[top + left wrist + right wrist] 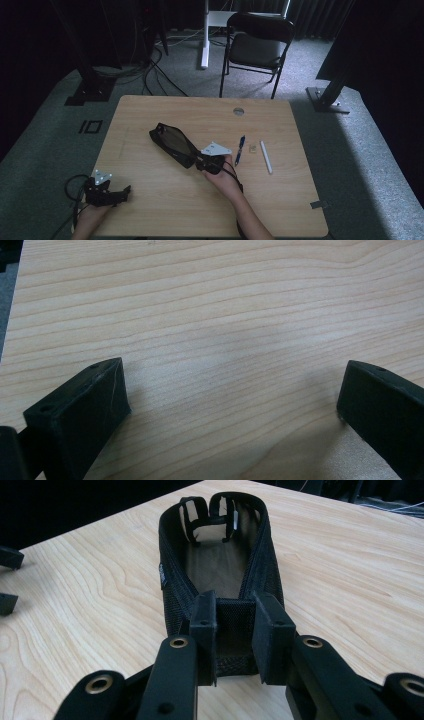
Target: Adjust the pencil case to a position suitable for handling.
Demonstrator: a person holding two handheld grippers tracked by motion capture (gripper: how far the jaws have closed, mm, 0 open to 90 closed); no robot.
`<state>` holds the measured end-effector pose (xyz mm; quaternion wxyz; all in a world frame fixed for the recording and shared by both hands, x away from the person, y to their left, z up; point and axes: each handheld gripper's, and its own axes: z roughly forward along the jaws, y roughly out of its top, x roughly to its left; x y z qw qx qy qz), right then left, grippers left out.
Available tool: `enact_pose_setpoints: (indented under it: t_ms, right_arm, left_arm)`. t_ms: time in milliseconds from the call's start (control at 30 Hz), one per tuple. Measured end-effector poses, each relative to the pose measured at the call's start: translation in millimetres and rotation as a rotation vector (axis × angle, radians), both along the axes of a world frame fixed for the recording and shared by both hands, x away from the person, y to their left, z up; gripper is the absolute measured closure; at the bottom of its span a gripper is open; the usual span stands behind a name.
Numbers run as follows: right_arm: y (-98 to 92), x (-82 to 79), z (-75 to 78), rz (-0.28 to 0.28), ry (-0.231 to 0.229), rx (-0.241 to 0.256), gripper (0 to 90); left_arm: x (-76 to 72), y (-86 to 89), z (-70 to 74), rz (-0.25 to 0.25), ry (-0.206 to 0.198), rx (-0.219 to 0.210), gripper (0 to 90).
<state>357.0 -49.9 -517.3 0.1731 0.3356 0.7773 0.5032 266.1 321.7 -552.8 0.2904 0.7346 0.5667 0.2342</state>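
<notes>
Right gripper (235, 635): its jaws are almost closed and pinch the near end wall of the black mesh pencil case (220, 565). The mesh sits between the two jaws.
Right gripper in the high view (209, 162): it is near the middle of the tabletop (150, 200), at the lower right end of the case, and a grey plate is on top of it.
Black mesh pencil case, position (172, 144): it lies on the tabletop near the middle, open at the top, and its long axis goes from upper left to lower right. The inside looks empty as far as the right gripper view shows.
Left gripper (232, 405): its jaws are wide apart and hold nothing; bare wood is between them.
Left gripper in the high view (112, 194): it is at the near left corner of the tabletop, well apart from the case.
Blue pen (240, 150): it lies just to the right of the right gripper.
White marker (266, 157): it lies to the right of the pen, and a small pale object (253, 148) is between them.
Folding chair (257, 42): it stands on the floor beyond the far edge.
</notes>
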Motion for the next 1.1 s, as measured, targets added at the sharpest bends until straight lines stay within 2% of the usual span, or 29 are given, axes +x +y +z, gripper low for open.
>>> enact_pose_setpoints:
  t_ms: [633,833,1100]
  right_arm:
    - [-33.3,-27.9,-0.9,0.004,0.004,-0.001,73.3]
    - [-49.5,-36.5,-1.7,-0.003,0.006,-0.012,73.3]
    - [-69.7,-48.6,-2.8,-0.018,0.016,0.004,73.3]
  left_arm:
    - [0.0,0.1,0.0,-0.001,0.001,0.001,0.3]
    - [0.0,0.1,-0.1,0.000,-0.002,0.000,0.3]
    - [0.0,0.1,-0.1,0.000,-0.001,0.001,0.3]
